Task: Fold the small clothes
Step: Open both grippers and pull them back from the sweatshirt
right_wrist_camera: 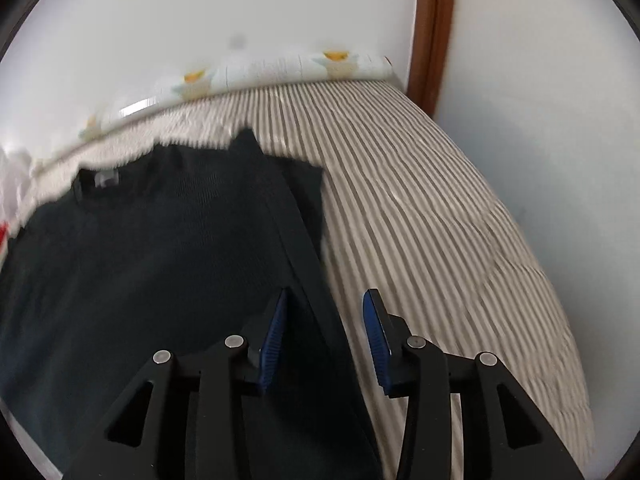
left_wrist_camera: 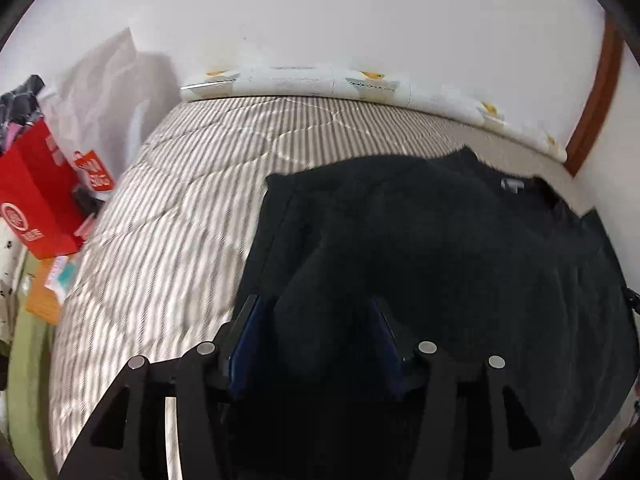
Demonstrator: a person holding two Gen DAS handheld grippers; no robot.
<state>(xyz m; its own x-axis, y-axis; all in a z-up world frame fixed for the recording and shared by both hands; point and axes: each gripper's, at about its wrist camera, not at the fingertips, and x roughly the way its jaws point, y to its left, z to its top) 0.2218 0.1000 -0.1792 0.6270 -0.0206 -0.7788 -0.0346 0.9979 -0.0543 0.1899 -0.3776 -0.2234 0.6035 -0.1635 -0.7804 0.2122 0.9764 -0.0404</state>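
Dark sweater (left_wrist_camera: 460, 248) lay spread on a striped quilt (left_wrist_camera: 168, 216), its grey neck label (right_wrist_camera: 107, 179) too blurred to read, while the left gripper (left_wrist_camera: 316, 312) and right gripper (right_wrist_camera: 326, 304) hovered over its near edge, jaws parted and gripping nothing, beside a red bag (left_wrist_camera: 36, 208) with illegible white print.

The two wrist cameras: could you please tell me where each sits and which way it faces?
Left wrist: on the left gripper, looking down along its fingers at the black sweater's left side; red box beyond.
Right wrist: on the right gripper, open over the sweater's right edge.
Shared: sweater, striped quilt, patterned pillow, white wall.
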